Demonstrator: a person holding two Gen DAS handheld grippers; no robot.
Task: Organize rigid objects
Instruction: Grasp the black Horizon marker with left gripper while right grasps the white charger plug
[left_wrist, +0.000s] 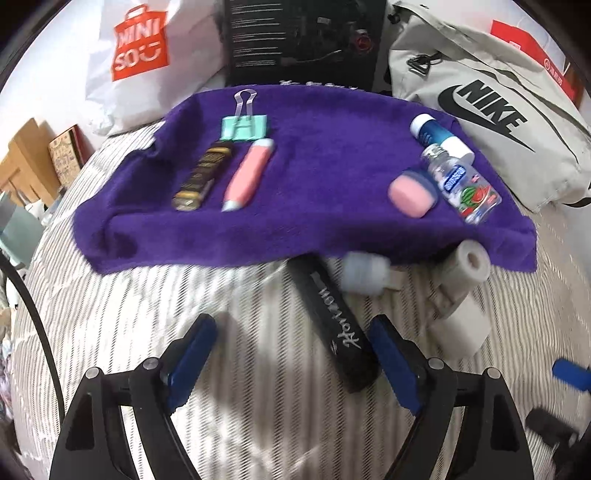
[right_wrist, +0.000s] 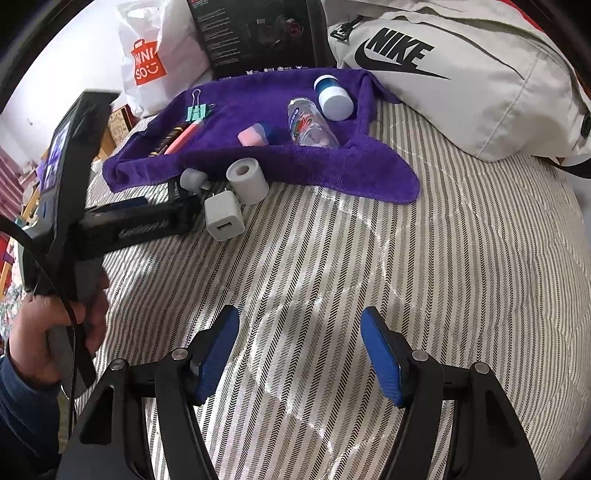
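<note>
A purple towel (left_wrist: 314, 221) lies on the striped bed. On its left sit a green binder clip (left_wrist: 243, 125), a dark brown bar (left_wrist: 201, 177) and a pink pen-like case (left_wrist: 249, 173). On its right sit a pink eraser (left_wrist: 412, 194), a small clear bottle (left_wrist: 461, 184) and a blue-and-white jar (left_wrist: 436, 134). In front of the towel lie a black case (left_wrist: 338, 325), a small white plug (left_wrist: 364, 273), a grey tape roll (left_wrist: 469, 266) and a white charger cube (left_wrist: 463, 325). My left gripper (left_wrist: 291, 354) is open, its jaws either side of the black case's near end. My right gripper (right_wrist: 299, 354) is open and empty over bare bedding.
A Miniso bag (left_wrist: 140, 48), a black box (left_wrist: 303, 37) and a grey Nike bag (left_wrist: 491, 110) stand behind the towel. In the right wrist view the left gripper's body (right_wrist: 74, 177) and the hand holding it fill the left side. The towel also shows there (right_wrist: 295, 155).
</note>
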